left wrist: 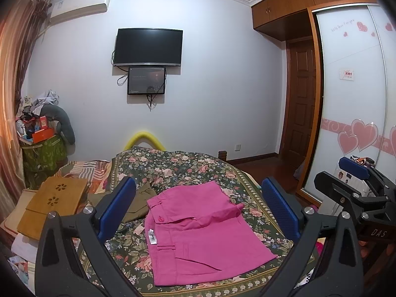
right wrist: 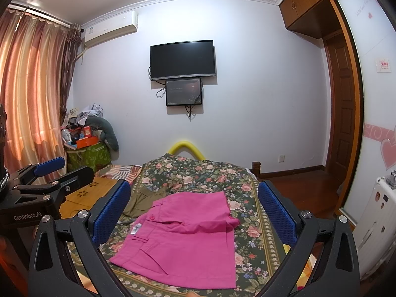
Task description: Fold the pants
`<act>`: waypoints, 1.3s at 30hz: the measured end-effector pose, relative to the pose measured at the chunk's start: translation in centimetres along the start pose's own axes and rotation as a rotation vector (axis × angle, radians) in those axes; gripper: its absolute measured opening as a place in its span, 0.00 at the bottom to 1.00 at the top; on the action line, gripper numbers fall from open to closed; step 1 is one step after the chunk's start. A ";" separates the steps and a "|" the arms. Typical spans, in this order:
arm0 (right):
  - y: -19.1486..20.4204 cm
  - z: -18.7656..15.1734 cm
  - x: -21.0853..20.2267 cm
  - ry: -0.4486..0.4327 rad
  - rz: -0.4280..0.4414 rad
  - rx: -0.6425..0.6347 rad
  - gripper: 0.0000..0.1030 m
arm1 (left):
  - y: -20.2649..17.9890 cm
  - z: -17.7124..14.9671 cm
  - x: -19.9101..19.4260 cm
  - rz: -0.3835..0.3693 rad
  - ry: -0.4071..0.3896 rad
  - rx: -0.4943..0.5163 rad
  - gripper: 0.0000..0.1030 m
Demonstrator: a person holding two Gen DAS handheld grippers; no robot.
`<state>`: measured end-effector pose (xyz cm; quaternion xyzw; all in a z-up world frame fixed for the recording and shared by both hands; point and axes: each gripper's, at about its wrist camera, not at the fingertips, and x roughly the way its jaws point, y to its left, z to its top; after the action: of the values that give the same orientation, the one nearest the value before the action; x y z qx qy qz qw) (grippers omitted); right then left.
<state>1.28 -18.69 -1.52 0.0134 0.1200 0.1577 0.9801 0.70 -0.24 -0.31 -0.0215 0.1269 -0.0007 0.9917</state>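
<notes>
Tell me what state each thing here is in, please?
Bright pink cotton pants: folded, flat on the bed.
Olive-green garment: crumpled beside them.
Left gripper: open, empty.
Right gripper: open, empty.
Black wall television: off.
Small dark screen: dimly lit.
Brown wooden door: closed.

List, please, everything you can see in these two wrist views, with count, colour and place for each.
pink pants: one, bright pink, folded, lying on the floral bedspread.
olive garment: one, olive brown, on the bed, left of and behind the pink pants.
floral bedspread: one, dark green with pink roses, covering the bed.
wooden lap table: one, tan, left side of the bed.
television: one, black, on the far wall.
small screen: one, dark, just below the television.
air conditioner: one, white, high on the wall.
green bag: one, piled with clutter, left corner.
left gripper: open, above the pants.
right gripper: open, above the pants.
</notes>
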 end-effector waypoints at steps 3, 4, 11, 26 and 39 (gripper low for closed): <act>-0.1 0.0 0.0 0.000 0.000 0.000 0.99 | 0.0 0.1 -0.1 0.002 -0.002 0.001 1.00; -0.1 0.0 0.0 -0.001 -0.001 0.000 0.99 | 0.0 0.1 -0.1 0.002 -0.002 0.002 1.00; -0.1 0.0 0.0 0.000 -0.001 0.000 0.99 | 0.0 0.2 0.0 0.001 -0.004 -0.001 1.00; -0.2 0.1 0.0 0.003 -0.001 0.001 0.99 | 0.0 0.2 0.1 0.004 -0.006 0.003 1.00; -0.2 0.0 0.1 0.003 -0.001 0.000 0.99 | 0.1 0.2 0.0 0.009 -0.009 0.010 1.00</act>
<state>1.40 -18.83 -1.51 0.0132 0.1217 0.1569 0.9800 0.73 -0.10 -0.16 -0.0159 0.1227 0.0031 0.9923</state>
